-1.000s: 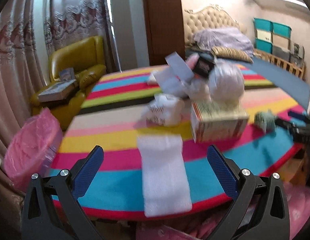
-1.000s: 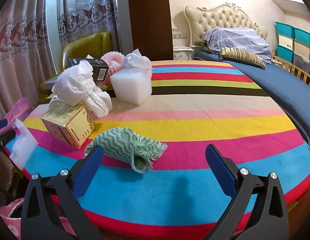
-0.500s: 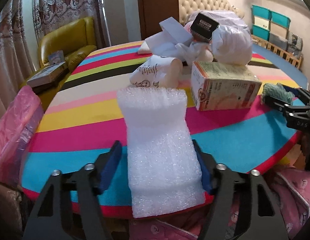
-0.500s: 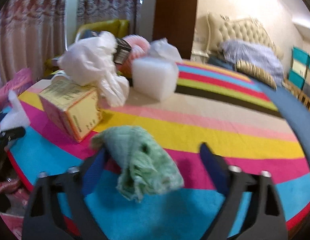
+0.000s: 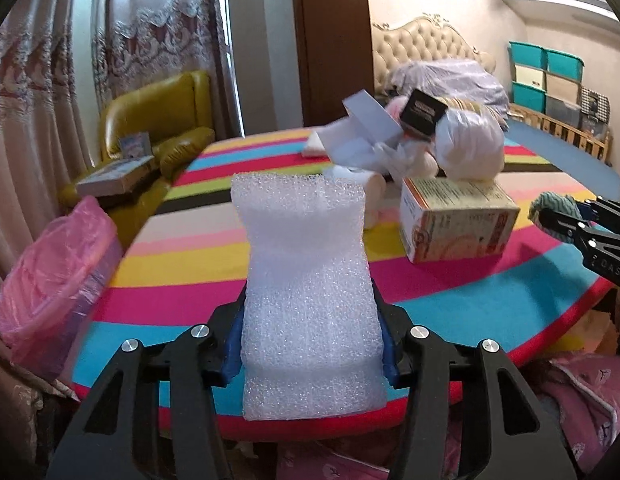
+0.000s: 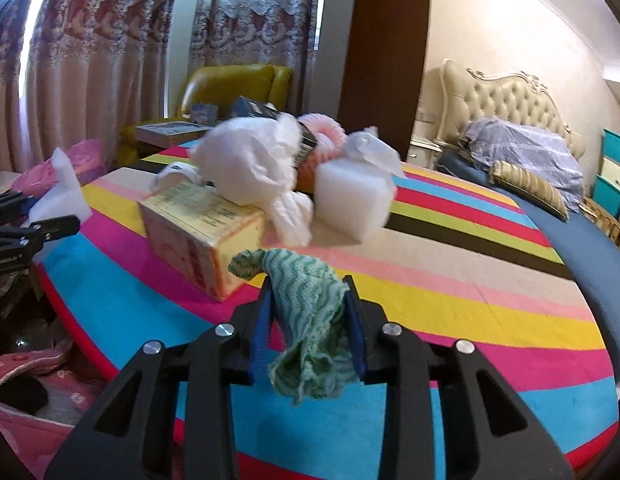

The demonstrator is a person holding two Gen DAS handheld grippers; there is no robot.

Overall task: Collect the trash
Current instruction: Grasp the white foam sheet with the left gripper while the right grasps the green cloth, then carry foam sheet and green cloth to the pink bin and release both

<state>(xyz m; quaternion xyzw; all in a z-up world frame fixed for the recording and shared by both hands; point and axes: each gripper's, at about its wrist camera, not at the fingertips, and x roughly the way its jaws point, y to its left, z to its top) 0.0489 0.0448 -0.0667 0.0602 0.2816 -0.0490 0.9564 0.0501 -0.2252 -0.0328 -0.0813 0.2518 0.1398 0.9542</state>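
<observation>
A white foam wrap sheet (image 5: 305,240) stands up between the blue pads of my left gripper (image 5: 310,308), over the near edge of the striped round table (image 5: 181,280). The jaws are closing and the pads press into the sheet's sides. My right gripper (image 6: 307,292) is shut on a crumpled green cloth (image 6: 305,320), which hangs a little above the tablecloth. In the left wrist view, the right gripper (image 5: 570,220) holds the green cloth (image 5: 554,204) at the table's right edge. In the right wrist view, the left gripper (image 6: 49,224) holds the foam sheet (image 6: 63,188) at far left.
A cardboard box (image 5: 458,220), a white plastic bag (image 5: 470,148), a small black box (image 5: 424,114) and a white foam block (image 6: 354,204) are piled mid-table. A pink-lined bin (image 5: 53,272) stands left of the table, a yellow armchair (image 5: 149,120) behind it, a bed (image 6: 530,152) at the right.
Both grippers went from wide open to closed. The left one closed on the foam sheet and raised it off the table. The right one took the green cloth, rolled and lifted it slightly.
</observation>
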